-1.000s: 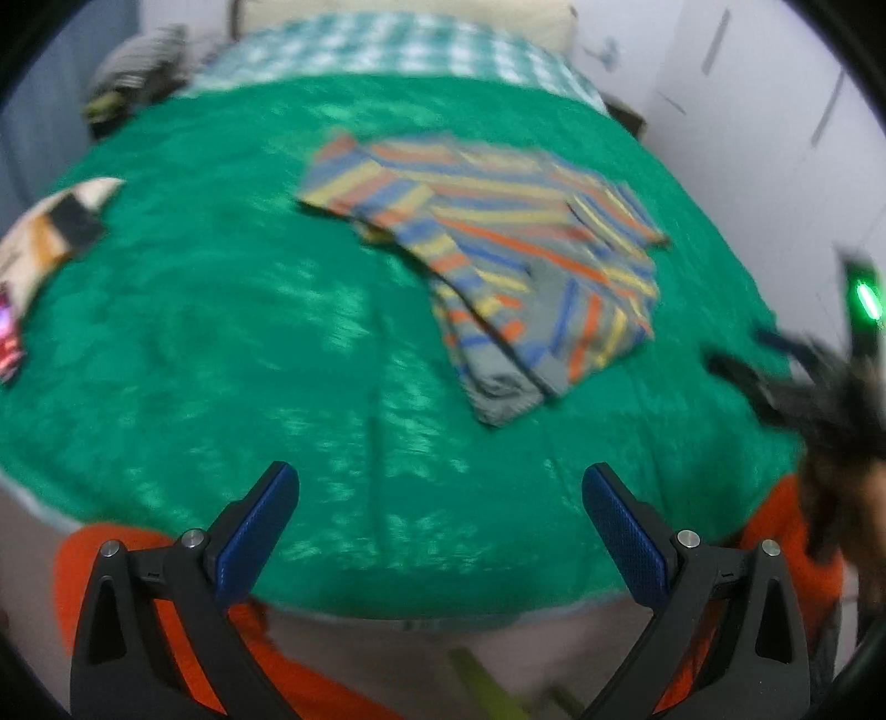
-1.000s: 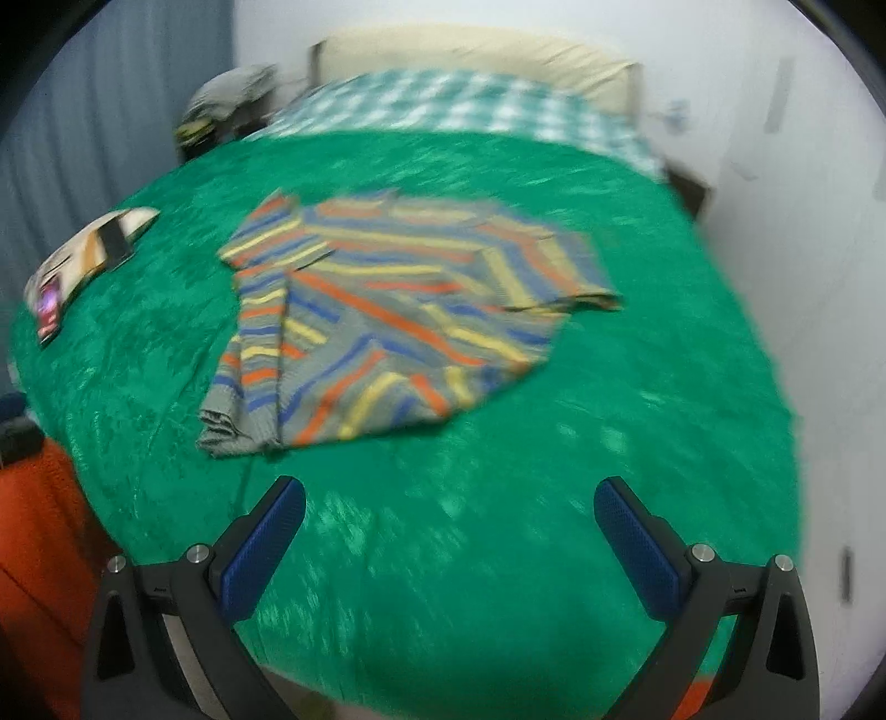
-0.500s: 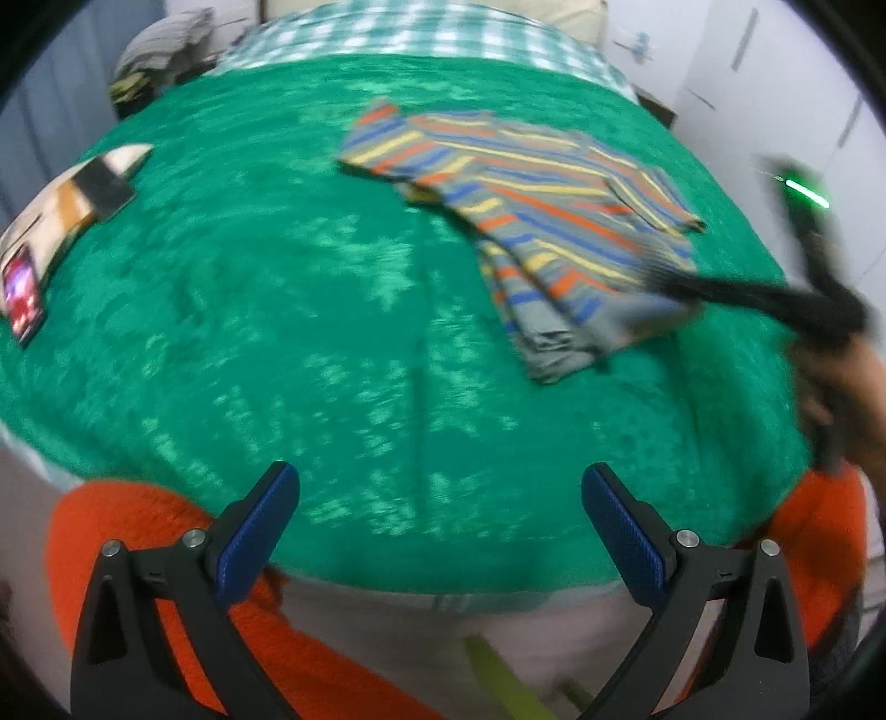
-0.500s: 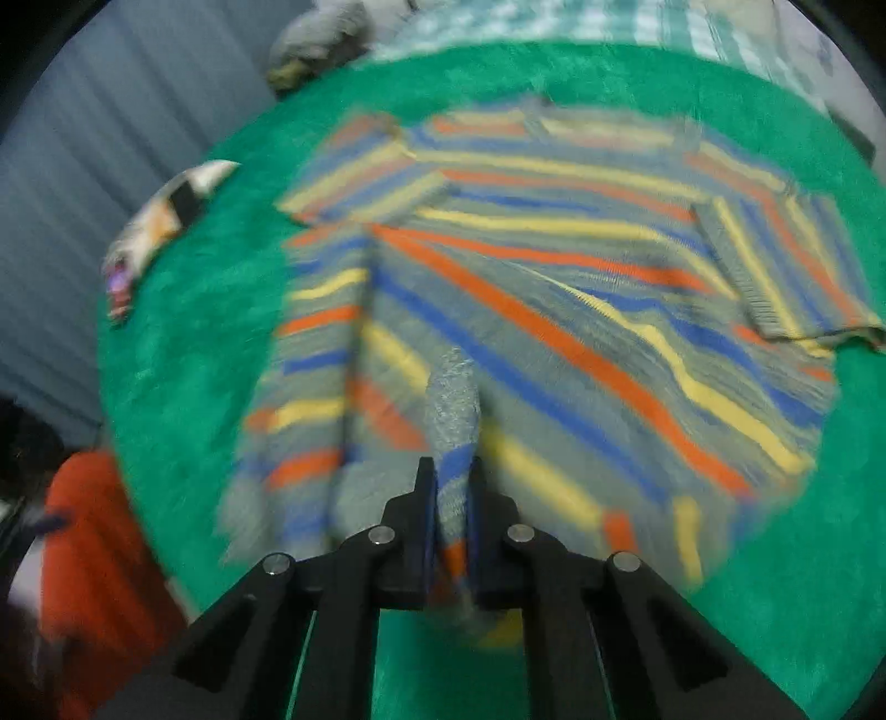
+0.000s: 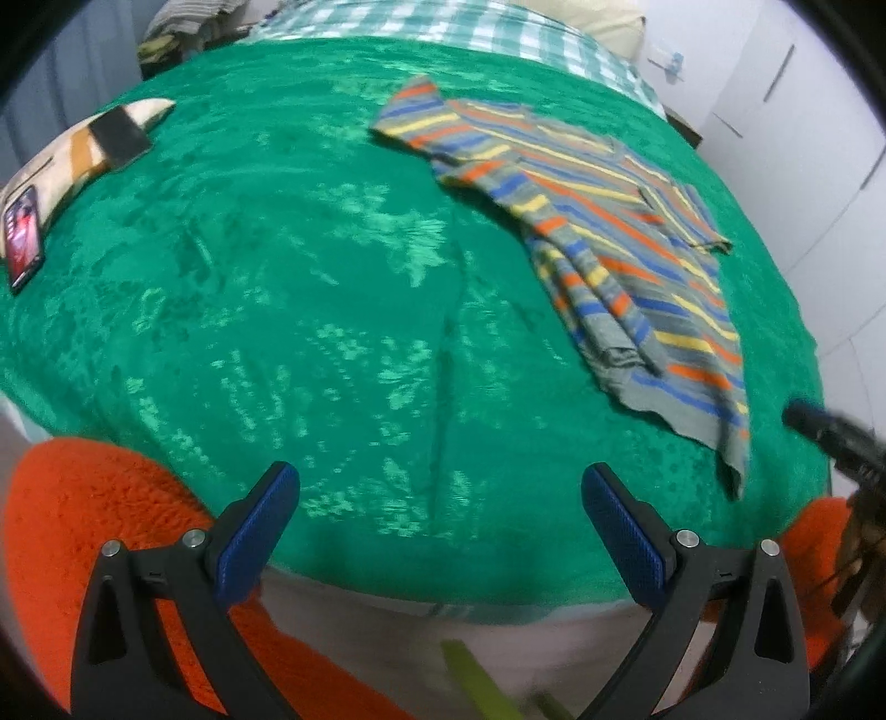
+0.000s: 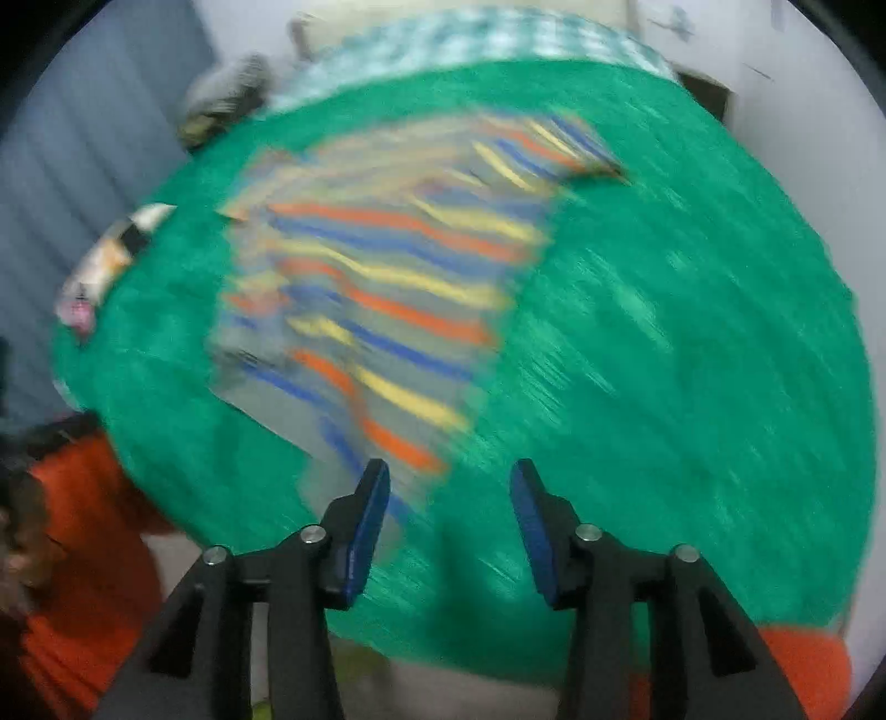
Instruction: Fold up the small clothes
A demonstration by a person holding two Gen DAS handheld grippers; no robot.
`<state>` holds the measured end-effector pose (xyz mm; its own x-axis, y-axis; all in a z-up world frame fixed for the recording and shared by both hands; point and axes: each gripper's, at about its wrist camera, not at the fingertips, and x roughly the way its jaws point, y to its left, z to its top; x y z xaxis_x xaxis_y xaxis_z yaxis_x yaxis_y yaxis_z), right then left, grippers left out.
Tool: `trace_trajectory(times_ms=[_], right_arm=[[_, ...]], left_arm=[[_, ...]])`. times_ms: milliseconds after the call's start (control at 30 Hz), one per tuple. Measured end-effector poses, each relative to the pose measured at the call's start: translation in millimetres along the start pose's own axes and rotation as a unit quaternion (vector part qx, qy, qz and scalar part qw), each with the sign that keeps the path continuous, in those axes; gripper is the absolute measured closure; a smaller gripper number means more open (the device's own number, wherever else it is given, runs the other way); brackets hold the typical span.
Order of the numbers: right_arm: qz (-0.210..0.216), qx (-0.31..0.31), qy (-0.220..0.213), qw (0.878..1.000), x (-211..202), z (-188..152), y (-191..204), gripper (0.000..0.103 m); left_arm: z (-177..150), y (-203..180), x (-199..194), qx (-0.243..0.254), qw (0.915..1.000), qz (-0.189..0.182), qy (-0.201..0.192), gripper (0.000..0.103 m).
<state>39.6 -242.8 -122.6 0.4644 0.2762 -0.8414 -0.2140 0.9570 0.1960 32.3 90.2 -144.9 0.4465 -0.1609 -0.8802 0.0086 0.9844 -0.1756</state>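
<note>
No brand, label or writing can be read anywhere; the phone (image 5: 22,235) far off to the left gripper's left shows a lit reddish screen, but its contents are too small to make out. It lies on a cream and orange patterned cushion (image 5: 83,152) at the edge of the bed. The left gripper (image 5: 440,526) is released, its blue-padded fingers (image 5: 255,531) spread wide with nothing between them, hovering over the near edge of a green velvety blanket (image 5: 288,266) that covers the bed. Ahead of it and to its right lies the striped shirt (image 5: 603,243), grey with orange, yellow and blue bands, partly folded, with its hem corner drooping toward the blanket's near edge. The right gripper (image 6: 448,515) is also released, jaws parted less widely and holding nothing; the shirt (image 6: 387,288) lies just ahead of it and to its left, though this view is heavily motion-blurred. In the left wrist view the right gripper's dark tip (image 5: 830,432) shows just right of the shirt's hem. Beyond the blanket lies a green and white checked sheet (image 5: 443,22) and a pale pillow (image 5: 592,14), with a heap of clothes (image 5: 183,22) at the far left. White walls and cabinet doors (image 5: 797,111) stand to the right. Orange fleece fabric (image 5: 83,554) sits below the bed's near edge.
</note>
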Motion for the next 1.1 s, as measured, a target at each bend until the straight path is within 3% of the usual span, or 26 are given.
trace_trajectory(times_ms=[67,133,233,300,333,433,533,600,633,667,700,767,833,933,1000,1067,1100], right_arm=[[0.042,-0.059,-0.009,0.997,23.9,21.3,36.8,0.055],[0.062,-0.086,0.010,0.994,60.3,37.2,58.6,0.056],[0.021,-0.108,0.033,0.993,112.3,48.7,72.5,0.056],[0.026,-0.110,0.049,0.992,134.1,55.1,73.7,0.080],[0.035,-0.102,0.042,0.993,127.5,59.0,77.8,0.096],[0.118,-0.123,-0.001,0.985,75.8,62.5,113.7,0.096],[0.199,-0.138,-0.005,0.970,57.2,52.9,157.1,0.096],[0.272,-0.116,0.003,0.955,69.3,41.8,180.1,0.089],[0.310,-0.101,0.015,0.945,77.7,35.3,187.1,0.075],[0.330,-0.090,0.030,0.939,84.5,28.3,191.2,0.040],[0.335,-0.082,0.044,0.938,90.5,20.1,194.2,0.026],[0.330,-0.080,0.050,0.939,87.9,7.0,186.7,0.026],[0.307,-0.063,0.036,0.949,68.4,0.9,159.0,0.027],[0.228,0.013,-0.010,0.974,30.9,-1.1,77.9,0.027],[0.142,0.072,-0.023,0.987,6.2,-11.2,19.9,0.027],[0.076,0.142,0.004,0.987,-2.3,-30.0,-35.7,0.027],[0.074,0.167,0.011,0.983,-1.5,-35.9,-49.3,0.027]], left_arm=[[-0.9,7.1,2.3,-0.009,0.9999,0.007,0.000,0.001],[-3.2,13.0,1.5,-0.013,0.9999,0.010,-0.001,0.001],[-7.8,21.9,-1.1,-0.019,0.9997,0.016,-0.003,0.001],[-9.1,29.1,-4.6,-0.026,0.9995,0.017,-0.003,0.001],[-8.1,33.9,-8.7,-0.032,0.9994,0.015,-0.005,0.001],[-0.4,60.7,-32.9,-0.080,0.9963,-0.001,-0.033,0.001],[13.6,94.4,-49.3,-0.135,0.9886,-0.019,-0.064,0.001],[22.1,107.0,-48.8,-0.147,0.9866,-0.016,-0.068,0.001],[25.8,110.9,-47.8,-0.147,0.9867,-0.012,-0.068,0.001],[28.5,113.5,-45.5,-0.142,0.9876,-0.012,-0.067,0.001],[30.9,114.9,-40.0,-0.132,0.9893,-0.014,-0.060,0.001],[33.5,114.0,-25.8,-0.121,0.9917,-0.021,-0.037,0.001],[30.3,109.3,-11.1,-0.111,0.9935,-0.026,-0.012,0.001],[23.3,90.7,8.8,-0.085,0.9958,-0.027,0.018,0.001],[19.6,74.6,22.3,-0.073,0.9959,-0.037,0.039,0.001],[19.0,58.2,38.5,-0.066,0.9947,-0.048,0.063,0.001],[19.5,51.3,47.0,-0.061,0.9940,-0.052,0.074,0.002]])
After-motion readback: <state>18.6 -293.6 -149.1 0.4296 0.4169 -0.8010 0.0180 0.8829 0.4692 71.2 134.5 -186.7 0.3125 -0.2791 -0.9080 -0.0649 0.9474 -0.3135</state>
